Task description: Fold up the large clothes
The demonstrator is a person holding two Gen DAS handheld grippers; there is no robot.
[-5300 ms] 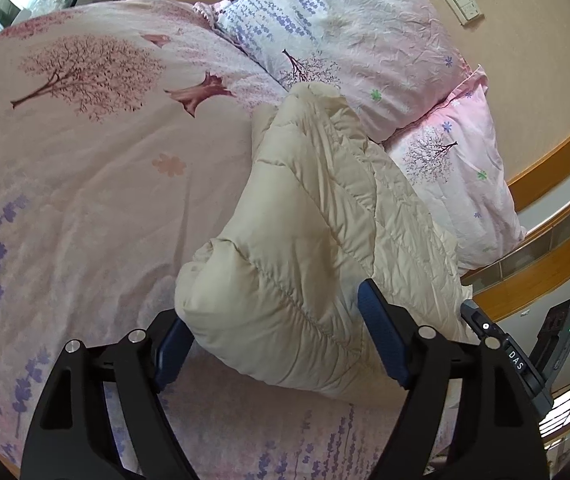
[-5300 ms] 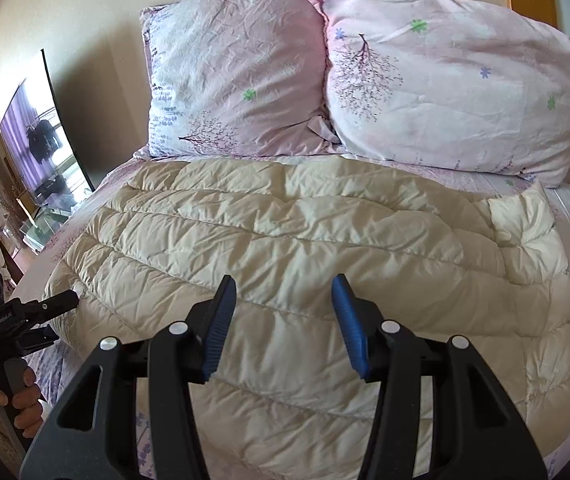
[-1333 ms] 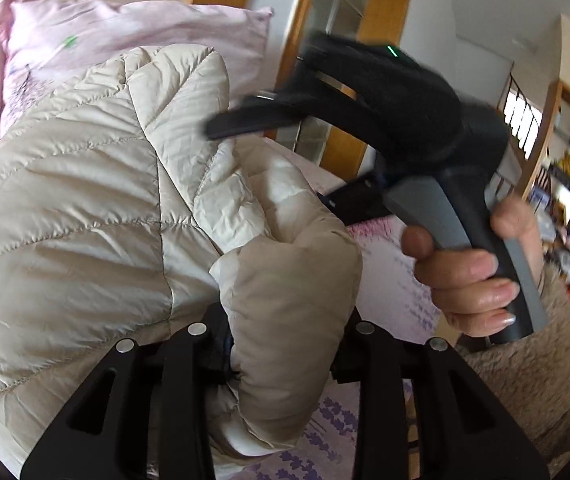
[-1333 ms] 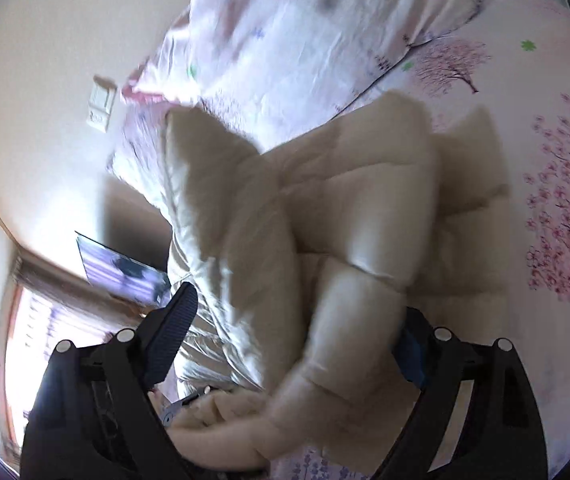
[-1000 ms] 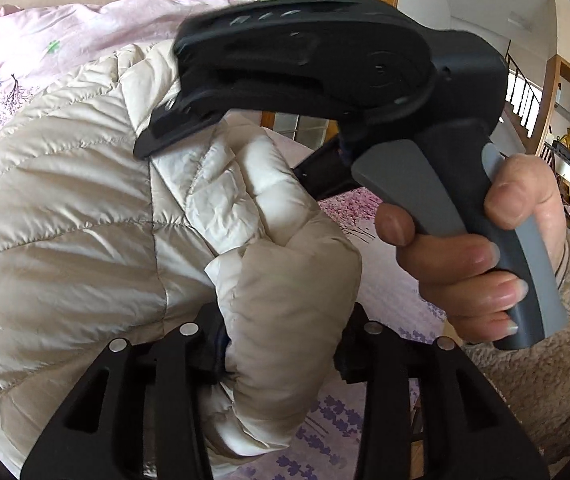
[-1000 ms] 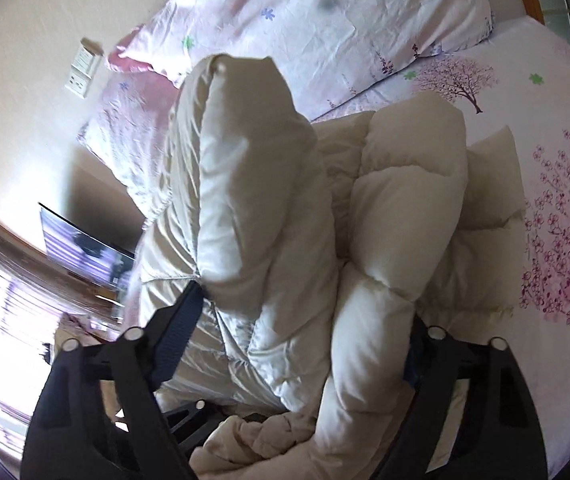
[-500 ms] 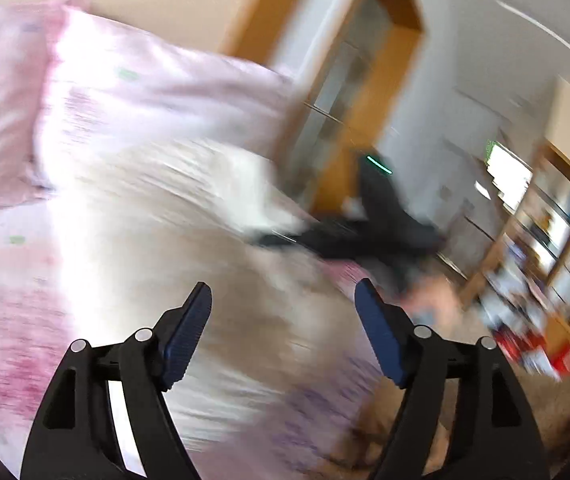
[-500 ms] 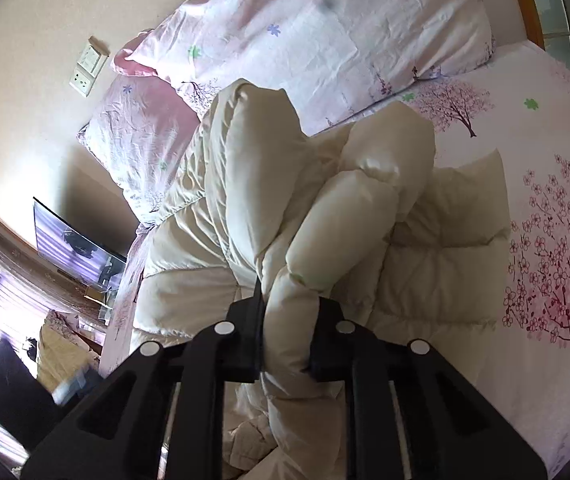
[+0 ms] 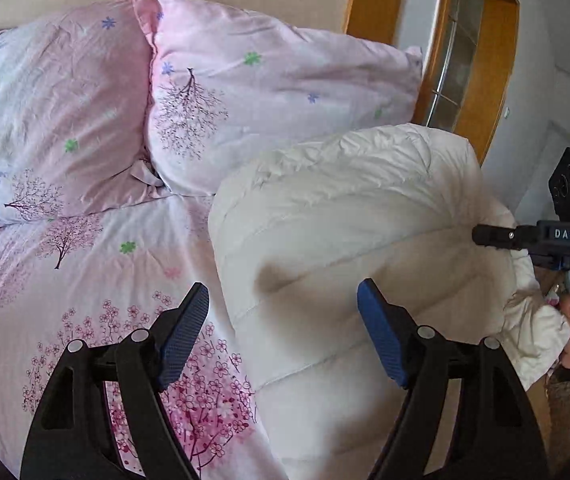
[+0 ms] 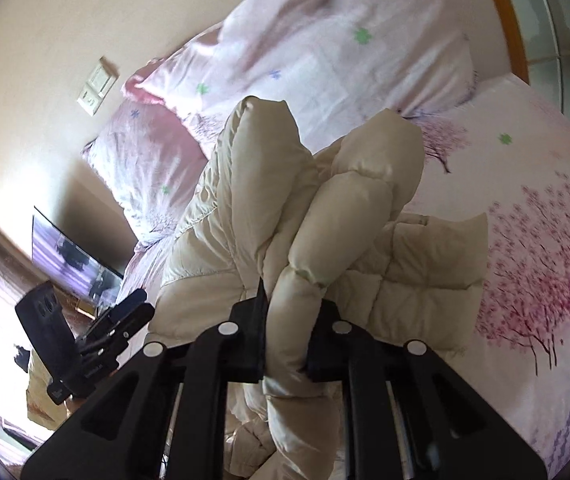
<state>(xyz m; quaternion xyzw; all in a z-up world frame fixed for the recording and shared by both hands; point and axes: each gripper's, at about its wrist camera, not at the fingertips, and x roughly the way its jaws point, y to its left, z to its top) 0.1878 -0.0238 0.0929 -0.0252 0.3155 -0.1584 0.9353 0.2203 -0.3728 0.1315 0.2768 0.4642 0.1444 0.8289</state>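
Note:
A cream quilted down jacket (image 9: 349,240) lies bunched on the pink floral bed (image 9: 85,264). My left gripper (image 9: 285,332) is open and empty, its blue pads hovering just in front of the jacket's near side. My right gripper (image 10: 287,316) is shut on a puffy fold of the jacket (image 10: 317,240), holding it lifted so the fabric stands up in a ridge. The right gripper also shows at the right edge of the left wrist view (image 9: 493,236), pressed into the jacket. The left gripper shows at the lower left of the right wrist view (image 10: 125,312).
Two pink floral pillows (image 9: 269,92) lean against the beige wall at the head of the bed. A wooden door frame (image 9: 481,52) stands to the right. A dark TV screen (image 10: 73,260) is off the bed's far side.
My left gripper let go of the jacket fold, opened and swung back towards the pillows. My right gripper closed on a fold of the jacket and lifted it.

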